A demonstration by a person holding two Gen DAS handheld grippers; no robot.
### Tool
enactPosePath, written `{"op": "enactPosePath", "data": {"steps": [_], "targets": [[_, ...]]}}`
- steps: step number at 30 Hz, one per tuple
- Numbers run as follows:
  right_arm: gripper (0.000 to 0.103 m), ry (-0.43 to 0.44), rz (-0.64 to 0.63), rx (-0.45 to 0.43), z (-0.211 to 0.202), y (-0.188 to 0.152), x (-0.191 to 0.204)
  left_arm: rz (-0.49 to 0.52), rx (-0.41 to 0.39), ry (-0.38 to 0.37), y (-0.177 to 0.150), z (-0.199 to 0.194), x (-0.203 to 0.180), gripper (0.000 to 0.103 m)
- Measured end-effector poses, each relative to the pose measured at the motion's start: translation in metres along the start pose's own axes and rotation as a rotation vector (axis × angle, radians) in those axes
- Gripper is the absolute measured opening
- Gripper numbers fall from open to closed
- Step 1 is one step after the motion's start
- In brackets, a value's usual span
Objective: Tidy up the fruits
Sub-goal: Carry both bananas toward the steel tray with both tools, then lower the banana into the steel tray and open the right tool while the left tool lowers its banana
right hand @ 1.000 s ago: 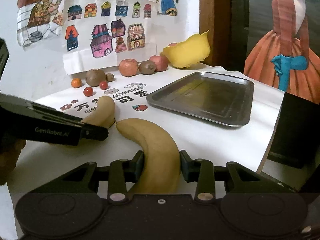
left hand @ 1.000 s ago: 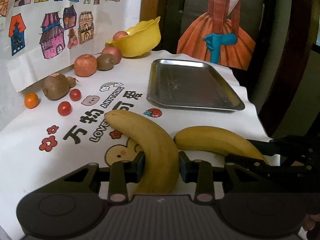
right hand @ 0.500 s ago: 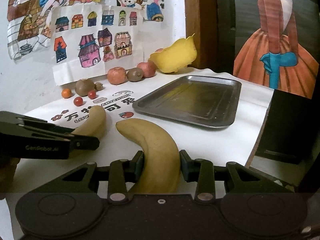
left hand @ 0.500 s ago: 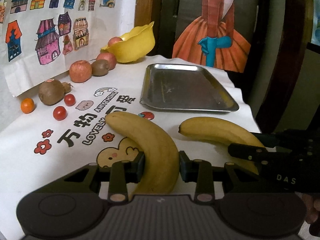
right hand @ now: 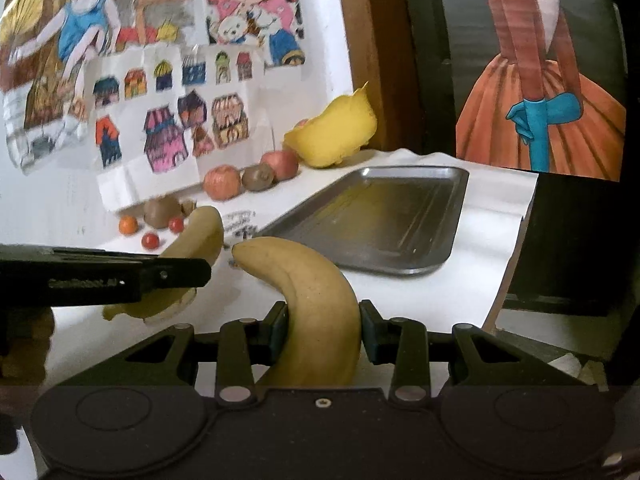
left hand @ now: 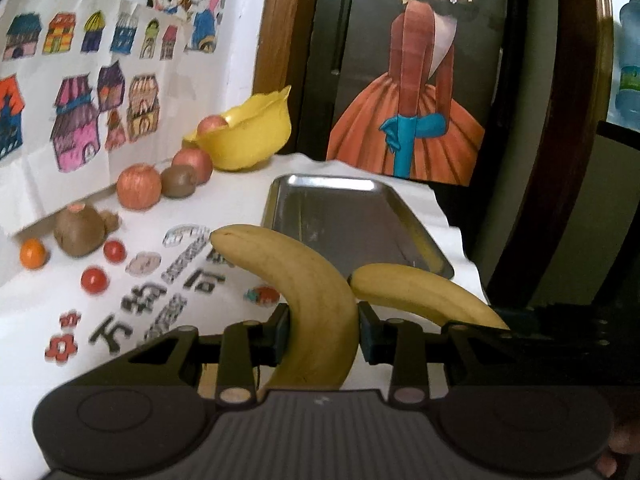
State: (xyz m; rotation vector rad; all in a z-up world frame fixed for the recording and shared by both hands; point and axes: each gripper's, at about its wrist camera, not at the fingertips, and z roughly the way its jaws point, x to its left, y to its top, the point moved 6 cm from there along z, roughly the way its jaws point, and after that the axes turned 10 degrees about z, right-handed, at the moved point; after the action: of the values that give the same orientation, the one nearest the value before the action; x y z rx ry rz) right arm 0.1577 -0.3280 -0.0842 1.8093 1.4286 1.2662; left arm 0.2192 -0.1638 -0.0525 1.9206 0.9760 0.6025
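My left gripper (left hand: pixel 322 334) is shut on a yellow banana (left hand: pixel 296 292), held above the white tablecloth. My right gripper (right hand: pixel 323 334) is shut on a second banana (right hand: pixel 316 300), also lifted. In the left wrist view the second banana (left hand: pixel 424 294) shows at the right with the right gripper's dark body behind it. In the right wrist view the left gripper's banana (right hand: pixel 192 248) pokes out behind a black finger bar. A steel tray (left hand: pixel 352 220) (right hand: pixel 384 216) lies ahead of both bananas.
A yellow bowl (left hand: pixel 248 136) with an apple in it stands at the back. Apples (left hand: pixel 139 186), kiwis (left hand: pixel 78 230), small tomatoes (left hand: pixel 94 279) and a small orange (left hand: pixel 33 253) line the wall at left. The table edge drops off at right, by a dark chair.
Both grippers have risen with their bananas and moved forward toward the tray; the bananas now hang clear of the cloth and closer together.
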Motion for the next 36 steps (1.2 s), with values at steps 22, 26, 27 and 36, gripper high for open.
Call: {"op": "enactPosePath", "data": {"steps": [22,26,27,36], "targets": [[0.040,-0.062,0.070,-0.014,0.108,0.109,-0.065,0.014,-0.047,-0.070,0.060,0.117,0.006,0.038],[0.040,-0.099,0.041,0.004,0.126,0.107,-0.071,-0.019,-0.034,-0.088,0.057,0.133,0.006,0.038],[0.040,-0.105,0.033,0.008,0.130,0.106,-0.072,-0.024,-0.036,-0.090,0.057,0.135,0.007,0.038],[0.040,-0.109,0.003,0.042,0.154,0.095,-0.069,-0.021,-0.036,-0.084,0.060,0.140,0.006,0.038]]}}
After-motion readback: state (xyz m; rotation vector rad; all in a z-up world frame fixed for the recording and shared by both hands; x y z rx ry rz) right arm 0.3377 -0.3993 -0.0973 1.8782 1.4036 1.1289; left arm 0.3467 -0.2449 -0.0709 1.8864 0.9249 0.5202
